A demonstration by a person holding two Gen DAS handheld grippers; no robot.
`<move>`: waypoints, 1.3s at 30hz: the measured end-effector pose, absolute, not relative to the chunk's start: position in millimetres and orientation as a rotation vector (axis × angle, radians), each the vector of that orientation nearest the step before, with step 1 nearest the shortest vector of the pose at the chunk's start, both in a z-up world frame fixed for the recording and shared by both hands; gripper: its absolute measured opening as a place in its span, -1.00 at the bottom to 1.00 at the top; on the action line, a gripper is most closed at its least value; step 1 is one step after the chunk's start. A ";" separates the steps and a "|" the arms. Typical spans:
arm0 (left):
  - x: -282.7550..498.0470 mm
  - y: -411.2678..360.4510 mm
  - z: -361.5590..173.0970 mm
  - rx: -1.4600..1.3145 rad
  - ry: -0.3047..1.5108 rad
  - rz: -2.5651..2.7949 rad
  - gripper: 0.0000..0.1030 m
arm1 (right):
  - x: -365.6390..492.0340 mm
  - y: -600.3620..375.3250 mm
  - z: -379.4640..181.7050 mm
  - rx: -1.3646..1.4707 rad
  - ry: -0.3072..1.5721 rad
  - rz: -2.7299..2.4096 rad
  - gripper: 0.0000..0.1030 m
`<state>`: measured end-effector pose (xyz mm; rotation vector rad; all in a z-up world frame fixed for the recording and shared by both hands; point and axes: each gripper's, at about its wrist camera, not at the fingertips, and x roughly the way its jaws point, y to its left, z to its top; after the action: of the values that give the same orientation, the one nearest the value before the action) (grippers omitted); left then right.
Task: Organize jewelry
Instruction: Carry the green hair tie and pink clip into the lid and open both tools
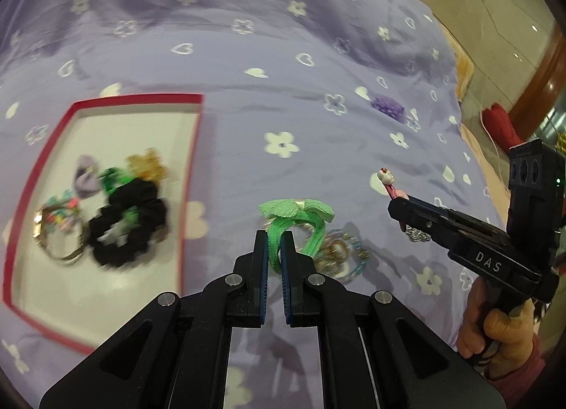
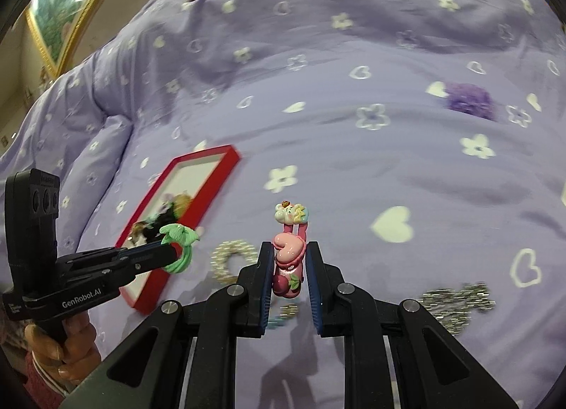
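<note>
The left tool (image 1: 273, 244) grips a green bow band (image 1: 295, 221), the right tool (image 2: 290, 260) a pink clip (image 2: 288, 257), both above the bed (image 2: 353, 147). Next, likely carry each into the red box (image 1: 191, 147).

Bare bedspread (image 1: 283, 66) is lying open beyond both tongs. Red box (image 1: 192, 161) wall is standing left; pearl ring (image 2: 231, 260) and silver piece (image 2: 456, 303) are lying near.
</note>
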<state>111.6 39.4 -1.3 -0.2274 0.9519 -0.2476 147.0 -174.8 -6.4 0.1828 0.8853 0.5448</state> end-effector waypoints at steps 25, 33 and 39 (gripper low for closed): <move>53.4 190.5 -18.9 -0.386 0.926 0.039 -0.89 | 121.4 -16.3 -2.7 0.080 0.930 0.841 -0.66; 57.4 210.3 -36.2 -0.400 0.960 0.080 -0.89 | 121.4 14.6 -13.5 0.046 0.968 0.875 -0.66; 64.3 219.8 -50.9 -0.376 1.012 0.100 -0.89 | 126.0 34.8 -23.9 -0.001 1.001 0.887 -0.66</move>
<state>64.3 219.8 -50.9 -0.3762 1.0121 0.0996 126.0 34.8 -23.9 -0.0012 1.0012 0.8866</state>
